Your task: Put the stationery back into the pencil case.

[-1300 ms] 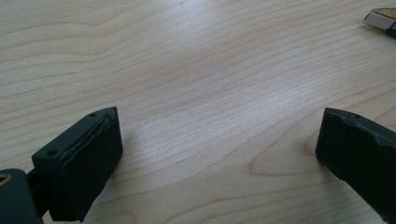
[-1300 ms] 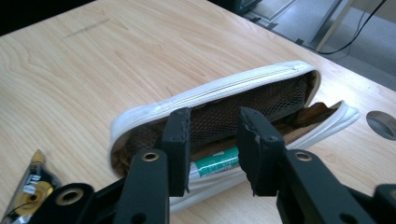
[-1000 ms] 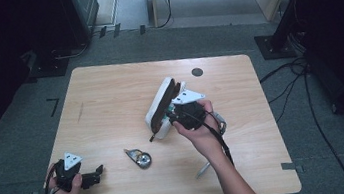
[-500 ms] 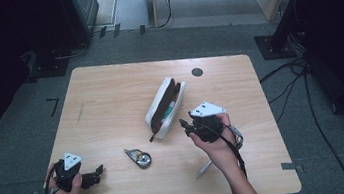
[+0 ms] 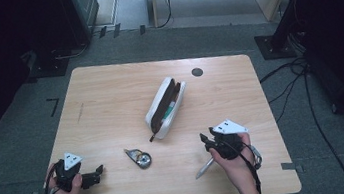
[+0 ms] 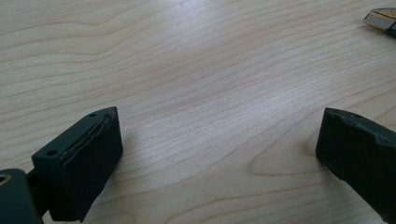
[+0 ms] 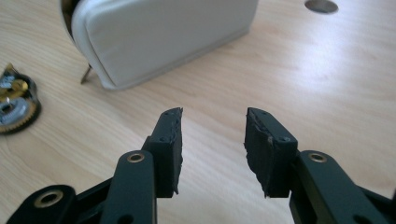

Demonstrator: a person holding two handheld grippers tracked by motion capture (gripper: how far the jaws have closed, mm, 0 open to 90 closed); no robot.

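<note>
A person's right gripper [image 5: 208, 140] hovers at the table's [image 5: 110, 100] near right, its jaws apart with nothing between them, just above a silver pen [image 5: 204, 168] lying beside the hand. The left gripper [image 5: 98, 171] rests at the near left, jaws wide apart and empty. A white pencil case [image 5: 165, 108] lies unzipped mid-table; a small metal tool [image 5: 139, 158] sits near its closer end.

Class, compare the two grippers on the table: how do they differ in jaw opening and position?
The left gripper has its jaws spread wide; the right gripper has them narrower. The left sits near the table's left corner, the right beside a pen. Both are hand-held, open and empty.
</note>
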